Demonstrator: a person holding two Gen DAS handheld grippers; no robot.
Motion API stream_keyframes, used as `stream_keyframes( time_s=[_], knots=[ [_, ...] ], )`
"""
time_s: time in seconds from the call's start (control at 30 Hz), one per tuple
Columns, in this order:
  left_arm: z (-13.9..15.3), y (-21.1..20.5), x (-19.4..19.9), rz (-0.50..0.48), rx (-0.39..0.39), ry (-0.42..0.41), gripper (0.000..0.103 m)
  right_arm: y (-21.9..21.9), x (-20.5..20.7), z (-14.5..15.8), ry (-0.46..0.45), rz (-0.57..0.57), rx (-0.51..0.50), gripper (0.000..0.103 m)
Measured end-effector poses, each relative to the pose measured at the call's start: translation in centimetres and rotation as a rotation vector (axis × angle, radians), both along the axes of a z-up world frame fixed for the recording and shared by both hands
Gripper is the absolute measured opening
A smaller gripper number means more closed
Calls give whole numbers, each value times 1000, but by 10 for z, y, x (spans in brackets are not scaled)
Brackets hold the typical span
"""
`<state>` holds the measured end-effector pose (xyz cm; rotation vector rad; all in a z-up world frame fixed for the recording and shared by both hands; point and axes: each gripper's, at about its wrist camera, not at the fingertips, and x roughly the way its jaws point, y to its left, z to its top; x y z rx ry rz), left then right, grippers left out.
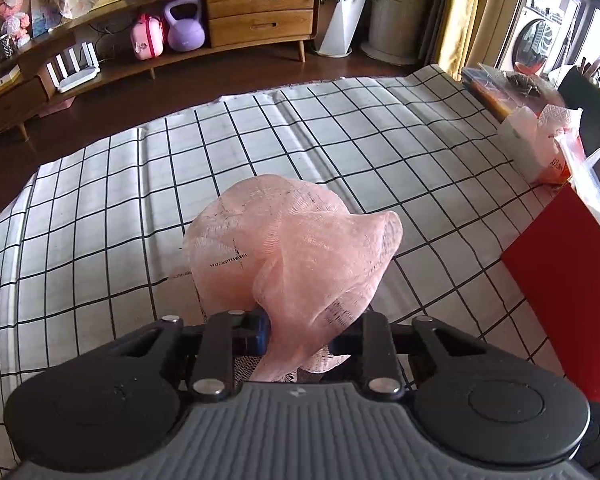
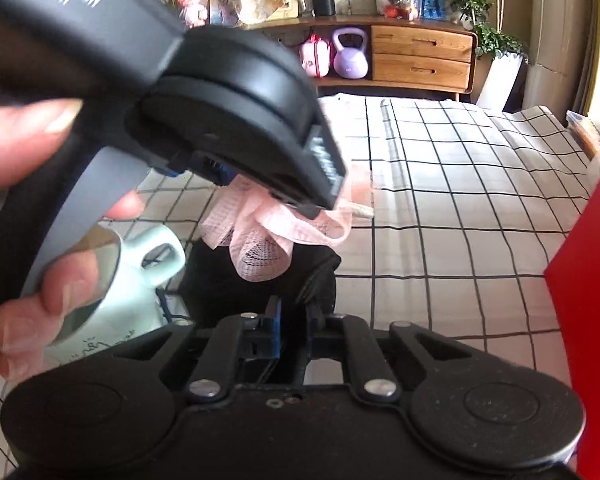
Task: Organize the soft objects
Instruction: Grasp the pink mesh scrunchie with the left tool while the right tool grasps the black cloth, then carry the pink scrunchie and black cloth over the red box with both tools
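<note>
Here, left gripper (image 1: 300, 332) pinches the mesh (image 1: 296, 240); right gripper (image 2: 293, 320), nearly closed, apparently empty. Keep the 12 o'clock bulge clamped firmly.

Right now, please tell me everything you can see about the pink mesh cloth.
The pink mesh cloth is a thin, see-through netting, pale salmon in colour, bunched into loose ruffled folds. The left gripper is shut on its lower part, so most of it billows up above the checked tablecloth. In the right wrist view its frilled edges hang below that gripper, in front of the right gripper, whose jaws look almost closed; whether they pinch the cloth cannot be told.
</note>
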<state>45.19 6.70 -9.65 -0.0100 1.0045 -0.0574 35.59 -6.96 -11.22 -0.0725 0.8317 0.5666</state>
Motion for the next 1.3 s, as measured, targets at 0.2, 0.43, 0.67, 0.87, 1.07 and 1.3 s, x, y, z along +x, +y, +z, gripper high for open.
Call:
stream_keyframes(
  time_s=[0.2,0.43,0.67,0.87,1.07,1.3],
  knots=[
    [17,6,-14,13,-15,-39,19,-19,-15,17,-38,-9,35,7],
    [45,2,-39,2,-38,-92,18,-47,-29,44,-72,-17,46,7],
    [80,-9,-69,-36,-61,-133,18,-84,-55,80,-115,-17,90,6],
    [106,-25,-100,-60,-70,-178,18,-119,-75,105,-134,-45,113,6],
    [126,-40,-127,-94,-73,-204,18,-153,-93,131,-159,-74,138,6],
    [144,-63,-155,-142,-62,-223,18,-193,-113,159,-191,-116,139,6]
  ],
)
